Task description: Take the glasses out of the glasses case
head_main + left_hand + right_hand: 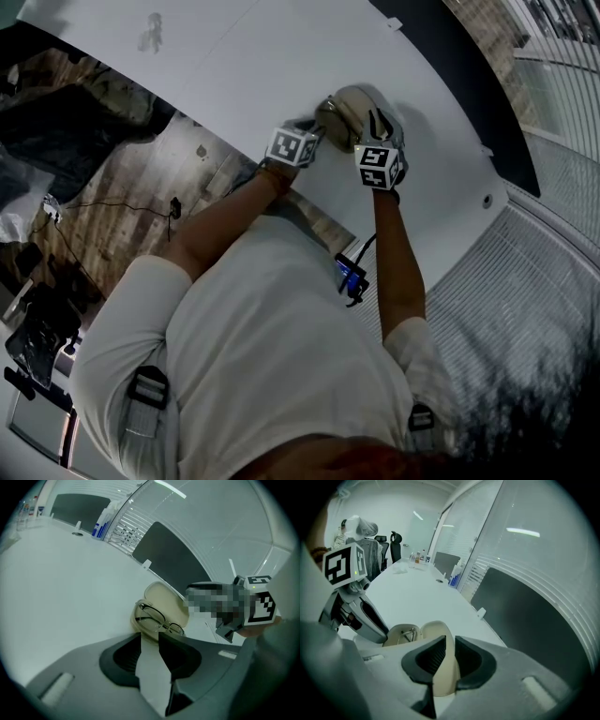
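Observation:
A beige glasses case (161,609) lies open on the white table (234,56), its lid (437,631) raised. Dark thin-framed glasses (157,620) rest folded in the lower shell (399,634). My right gripper (449,641) is shut on the edge of the lid and holds it up. My left gripper (150,637) stands open just in front of the shell's near end, with only bare table between its jaws. In the head view both grippers meet at the case (349,111), the left (314,131) beside the right (375,127).
A glass wall with dark panels (168,557) runs along the table's far edge. A blue and white spray bottle (101,522) and a small round port (77,533) sit near it. Office chairs (389,543) and bottles (419,557) stand at the table's far end.

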Motion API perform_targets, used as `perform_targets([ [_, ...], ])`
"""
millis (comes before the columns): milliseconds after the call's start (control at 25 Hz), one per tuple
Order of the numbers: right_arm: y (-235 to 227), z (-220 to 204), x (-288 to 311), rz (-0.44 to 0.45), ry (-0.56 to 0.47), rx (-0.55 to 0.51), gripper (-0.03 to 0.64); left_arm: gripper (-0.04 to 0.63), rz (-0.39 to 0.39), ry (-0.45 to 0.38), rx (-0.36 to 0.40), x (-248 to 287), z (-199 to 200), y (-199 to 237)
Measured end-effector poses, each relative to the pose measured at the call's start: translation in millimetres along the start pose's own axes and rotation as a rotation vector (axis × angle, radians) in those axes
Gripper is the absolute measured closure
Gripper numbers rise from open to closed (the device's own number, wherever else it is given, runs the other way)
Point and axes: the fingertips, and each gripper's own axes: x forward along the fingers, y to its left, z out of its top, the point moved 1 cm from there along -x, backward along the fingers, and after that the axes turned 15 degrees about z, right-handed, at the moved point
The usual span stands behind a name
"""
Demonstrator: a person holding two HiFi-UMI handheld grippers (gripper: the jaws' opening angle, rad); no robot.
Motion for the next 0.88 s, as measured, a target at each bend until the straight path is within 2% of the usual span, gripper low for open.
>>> perform_targets([
  [280, 12, 3, -4, 0.019, -0.017, 0.004, 0.558, 0.471, 0.004, -0.012, 0.002, 1, 2, 1],
  [520, 41, 2, 7, 0.084, -0.012, -0.003, 0.554, 0.469, 0.0, -0.009, -0.008, 1, 2, 0],
  [760, 82, 4, 20, 0.168, 0.006, -0.082, 0.528, 0.468, -0.003, -0.011, -0.015, 1, 1, 0],
  [880, 88, 4, 24, 0.178, 0.012, -0.084, 0.522, 0.466, -0.005, -0.012, -0.02, 0, 1, 0],
])
